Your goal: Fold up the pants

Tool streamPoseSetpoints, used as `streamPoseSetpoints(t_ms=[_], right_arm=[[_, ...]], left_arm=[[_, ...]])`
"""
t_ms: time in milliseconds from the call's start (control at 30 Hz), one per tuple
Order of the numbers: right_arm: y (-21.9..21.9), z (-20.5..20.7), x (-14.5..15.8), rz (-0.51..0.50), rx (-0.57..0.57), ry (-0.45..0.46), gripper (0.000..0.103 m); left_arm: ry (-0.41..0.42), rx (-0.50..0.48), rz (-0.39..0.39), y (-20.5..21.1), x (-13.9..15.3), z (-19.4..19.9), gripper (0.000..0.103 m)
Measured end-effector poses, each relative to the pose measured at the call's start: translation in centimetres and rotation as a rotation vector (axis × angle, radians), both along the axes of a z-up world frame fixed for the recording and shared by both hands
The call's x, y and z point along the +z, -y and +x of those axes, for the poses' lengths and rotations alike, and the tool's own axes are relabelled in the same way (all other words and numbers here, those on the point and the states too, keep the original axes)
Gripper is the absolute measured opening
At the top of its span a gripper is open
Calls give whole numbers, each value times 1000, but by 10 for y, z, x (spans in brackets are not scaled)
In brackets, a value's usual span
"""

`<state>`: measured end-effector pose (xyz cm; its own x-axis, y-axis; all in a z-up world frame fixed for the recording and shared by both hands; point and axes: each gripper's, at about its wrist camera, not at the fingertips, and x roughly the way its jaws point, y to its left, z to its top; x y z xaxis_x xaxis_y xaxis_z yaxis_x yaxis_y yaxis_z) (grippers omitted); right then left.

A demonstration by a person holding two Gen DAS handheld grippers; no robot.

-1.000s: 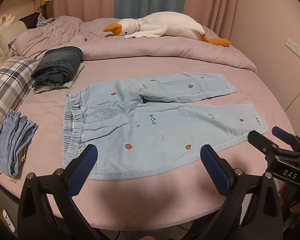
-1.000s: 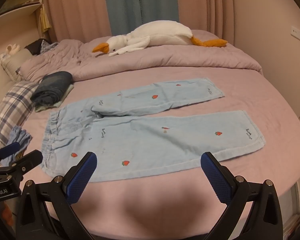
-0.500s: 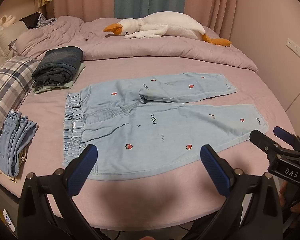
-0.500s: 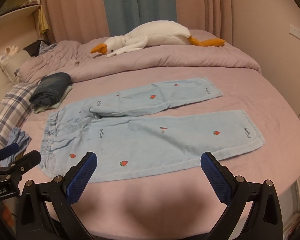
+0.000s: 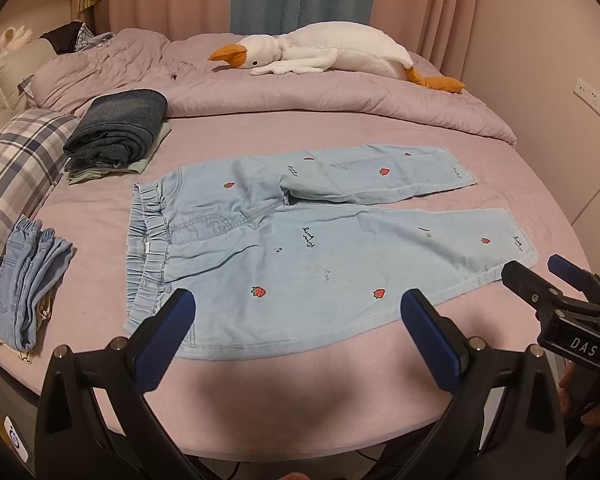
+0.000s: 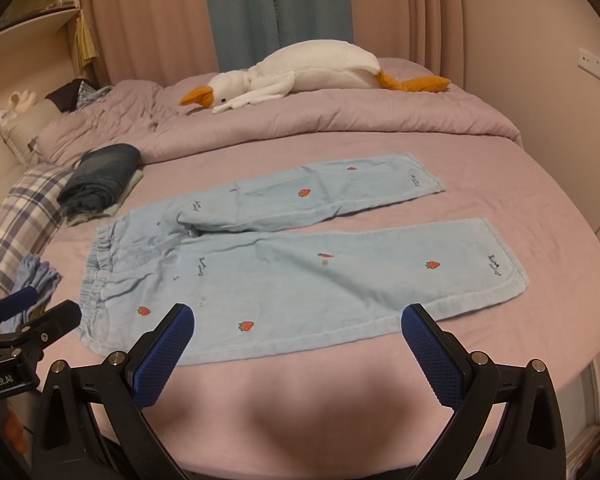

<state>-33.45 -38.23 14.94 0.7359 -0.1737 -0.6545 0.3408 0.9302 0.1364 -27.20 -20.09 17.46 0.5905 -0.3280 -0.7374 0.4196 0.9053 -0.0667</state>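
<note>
Light-blue strawberry pants (image 5: 300,240) lie spread flat on the bed (image 5: 300,380), nothing folded yet. Left gripper (image 5: 296,332) and right gripper (image 6: 296,332) hover wide apart, empty. Next job, I'd say: pinch the near leg's edge and lay it over the far one.

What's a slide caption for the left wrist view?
Open left gripper hovers over strawberry-print light-blue pants spread flat on the pink bed.
</note>
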Motion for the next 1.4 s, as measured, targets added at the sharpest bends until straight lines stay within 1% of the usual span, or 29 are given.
streamPoseSetpoints(t_ms=[267,333,467,633,800,867,1033,1100,1133,1200,1267,1300,1400], right_arm=[[0,-1,0,-1,-1,3,103],[0,1,0,3,-1,-26,103],[1,0,0,-1,-3,-41,103],[2,1,0,18,2,-65,103],[4,1,0,35,9,-72,103],[3,2,-1,25,8,-58,103],[0,4,-6,28,23,-63,103],[-3,8,-10,26,45,-57,103],[-6,12,-14,26,75,-54,103],[-14,20,-24,17,128,-70,103],[-30,31,-40,-6,213,-88,103],[-37,34,-45,-14,240,-94,103],[-66,47,-67,-119,346,-129,103]], left_arm=[[0,1,-2,-1,0,1,103],[1,3,-4,-1,0,1,103],[-1,4,-4,-2,-1,1,103],[-6,6,-1,-3,-4,2,103],[-10,8,1,-2,-5,2,103],[-14,8,2,-1,-7,2,103],[-24,17,8,-2,-13,7,103],[-47,19,-12,-6,-20,13,103],[-70,23,-24,-10,-27,18,103],[-133,61,-37,-21,-48,31,103],[-191,118,-48,-35,-68,42,103],[-220,148,-69,-45,-79,48,103],[-291,235,-165,-80,-105,59,103]])
